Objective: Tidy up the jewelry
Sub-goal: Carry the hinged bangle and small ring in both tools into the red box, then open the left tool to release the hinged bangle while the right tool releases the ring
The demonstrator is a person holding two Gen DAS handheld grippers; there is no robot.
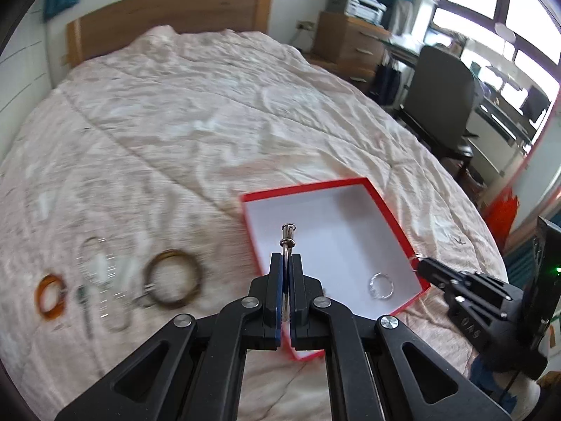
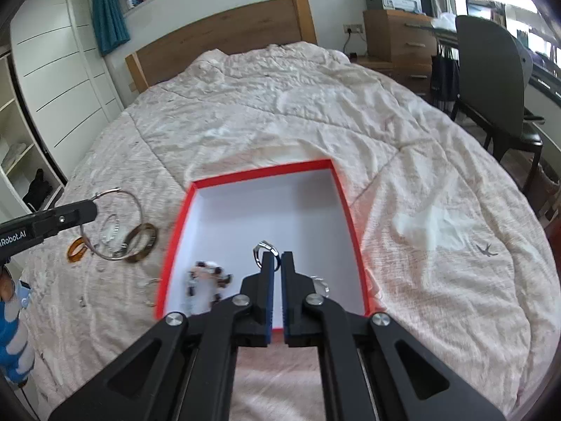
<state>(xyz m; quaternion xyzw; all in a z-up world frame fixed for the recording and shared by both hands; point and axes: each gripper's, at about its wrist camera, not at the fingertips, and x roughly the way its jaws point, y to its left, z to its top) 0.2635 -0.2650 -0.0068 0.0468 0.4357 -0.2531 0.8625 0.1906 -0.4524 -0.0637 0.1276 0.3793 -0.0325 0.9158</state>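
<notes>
A red box with a white inside (image 1: 336,207) (image 2: 266,203) lies on the bed. My left gripper (image 1: 287,256) is shut on a large silver hoop bangle (image 1: 288,236), seen edge-on over the box's left part. In the right wrist view that left gripper (image 2: 89,210) holds the silver hoop bangle (image 2: 135,207) up over the loose jewelry. My right gripper (image 2: 277,256) is shut on a small silver ring (image 2: 261,251) above the box's near end. A beaded bracelet (image 2: 207,277) and another silver ring (image 2: 320,286) (image 1: 381,286) lie inside the box.
Left of the box, on the wrinkled pink quilt (image 2: 315,112), lie a brown bangle (image 1: 173,277) (image 2: 142,242), an orange bangle (image 1: 51,296) (image 2: 77,251) and a sparkly silver bracelet (image 1: 96,263) (image 2: 112,233). A chair (image 2: 491,70) and desk stand beyond the bed's right side.
</notes>
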